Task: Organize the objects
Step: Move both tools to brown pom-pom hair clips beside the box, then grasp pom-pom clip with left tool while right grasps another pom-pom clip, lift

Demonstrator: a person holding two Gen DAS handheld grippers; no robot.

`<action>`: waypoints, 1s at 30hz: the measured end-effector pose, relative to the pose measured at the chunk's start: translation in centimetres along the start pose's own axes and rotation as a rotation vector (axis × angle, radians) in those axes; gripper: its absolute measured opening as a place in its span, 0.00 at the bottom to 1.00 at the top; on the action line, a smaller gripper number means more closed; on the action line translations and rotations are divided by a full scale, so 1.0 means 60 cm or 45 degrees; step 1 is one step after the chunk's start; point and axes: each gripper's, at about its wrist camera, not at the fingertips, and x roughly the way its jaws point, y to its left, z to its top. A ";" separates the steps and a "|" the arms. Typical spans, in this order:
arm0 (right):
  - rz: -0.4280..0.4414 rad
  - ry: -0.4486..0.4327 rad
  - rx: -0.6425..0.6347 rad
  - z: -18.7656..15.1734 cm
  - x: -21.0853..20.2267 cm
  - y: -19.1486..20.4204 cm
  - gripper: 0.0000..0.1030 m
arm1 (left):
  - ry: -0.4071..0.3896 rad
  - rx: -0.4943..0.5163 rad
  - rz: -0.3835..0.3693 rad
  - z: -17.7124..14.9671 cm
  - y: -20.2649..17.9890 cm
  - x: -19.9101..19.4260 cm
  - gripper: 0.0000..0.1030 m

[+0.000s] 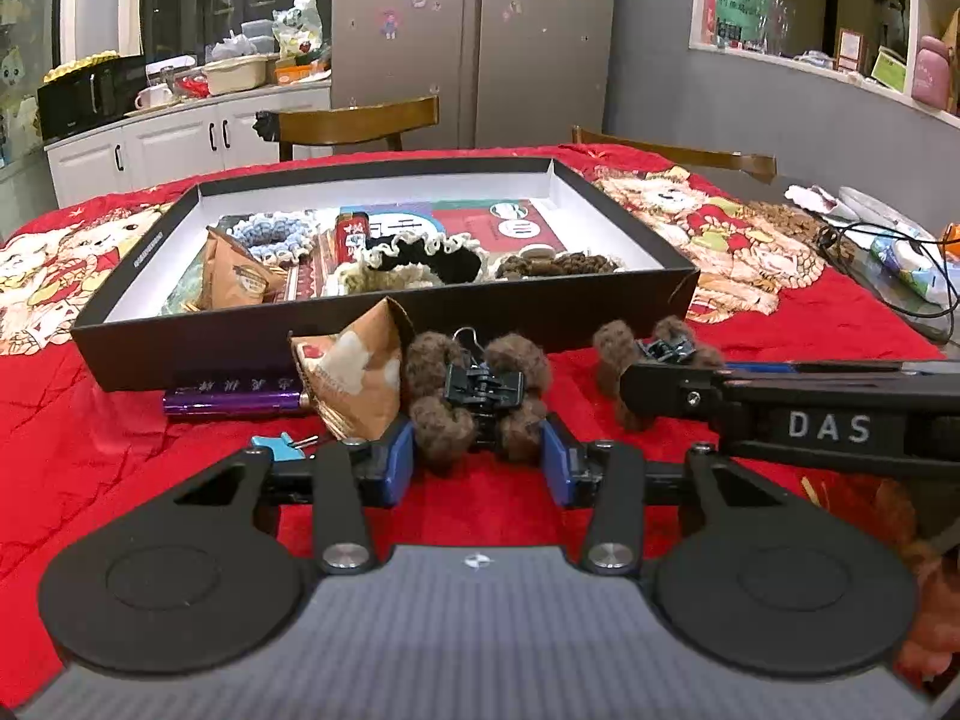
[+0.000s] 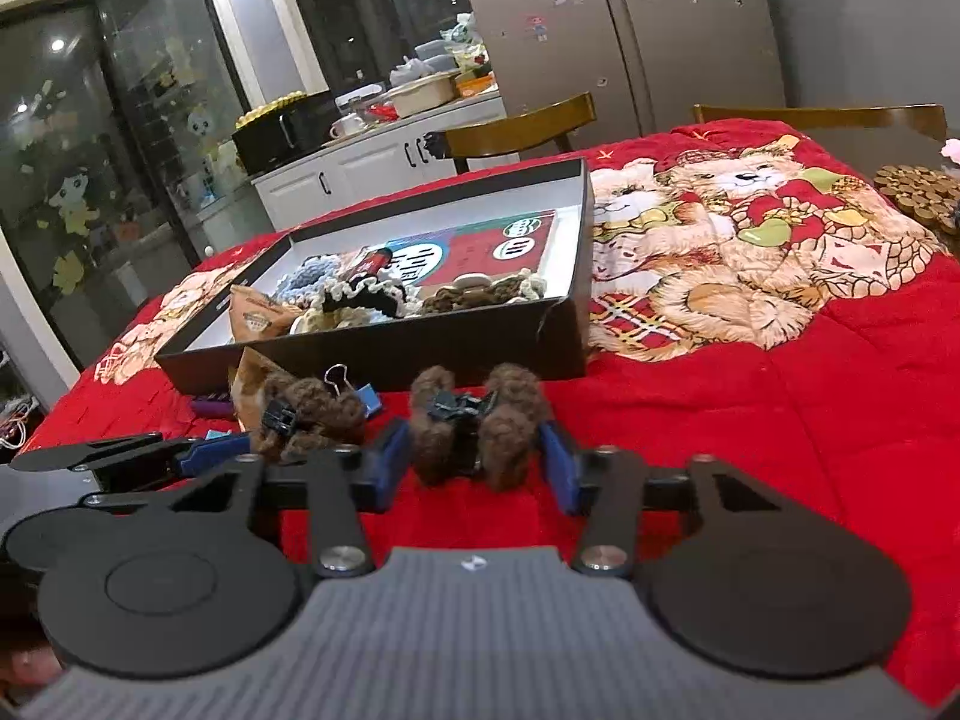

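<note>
Fuzzy brown clips sit between both grippers' blue pads: left gripper [image 1: 477, 459] pinching one fuzzy brown clip [image 1: 477, 399] (pads touching), right gripper [image 2: 477, 465] part-open around the other clip [image 2: 474, 432], contact unclear.

A: What covers the counter [image 1: 810, 324]?

B: A red quilted cloth [image 2: 750, 420] printed with teddy bears.

A: And lying on it?

B: A black box [image 1: 384, 336] beyond the fingers. Nearer, a brown furry clip [image 1: 477, 390] between the left fingers, a second furry clip [image 2: 477, 426] between the right ones. Left of the left fingers: a paper packet [image 1: 354, 372], a purple tube [image 1: 231, 402], a blue binder clip [image 1: 281, 446].
</note>
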 end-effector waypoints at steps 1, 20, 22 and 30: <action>0.002 0.000 0.002 0.000 -0.001 0.000 0.42 | -0.010 0.001 0.005 -0.001 -0.001 -0.002 0.48; -0.004 0.001 -0.006 0.001 -0.001 0.002 0.37 | -0.013 0.008 0.013 -0.003 -0.002 -0.005 0.48; 0.016 0.009 0.045 0.002 0.002 -0.009 0.52 | 0.000 0.012 0.022 -0.002 -0.004 -0.002 0.48; 0.021 0.009 0.055 0.012 0.021 -0.008 0.65 | 0.006 0.022 0.034 -0.003 -0.006 0.000 0.48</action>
